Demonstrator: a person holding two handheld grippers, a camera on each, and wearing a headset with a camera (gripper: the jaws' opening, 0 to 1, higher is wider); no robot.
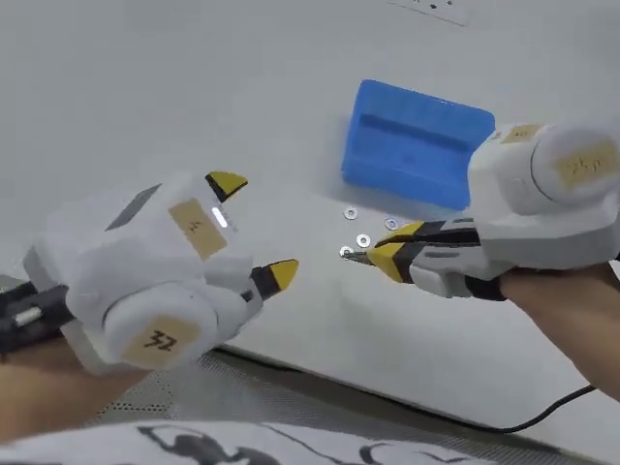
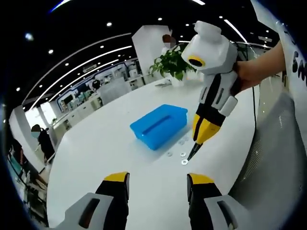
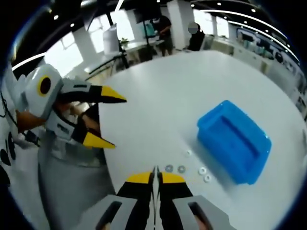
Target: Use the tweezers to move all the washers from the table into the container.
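Several small metal washers (image 1: 363,240) (image 2: 183,154) (image 3: 181,168) lie on the white table in front of the blue container (image 1: 417,143) (image 2: 160,124) (image 3: 235,141). My right gripper (image 1: 392,257) (image 2: 204,132) (image 3: 155,178) is shut on thin tweezers (image 1: 354,256) (image 2: 192,152) (image 3: 155,171). The tweezer tip points down right beside the nearest washer (image 1: 346,252) (image 2: 184,162); I cannot tell if it touches. My left gripper (image 1: 255,229) (image 2: 159,180) (image 3: 108,120) hovers open and empty to the left of the washers.
The table's near edge (image 1: 320,373) runs below the grippers, with a black cable (image 1: 484,421) along it. Behind the table stand a potted plant (image 2: 172,62), a white pillar and people in the far room.
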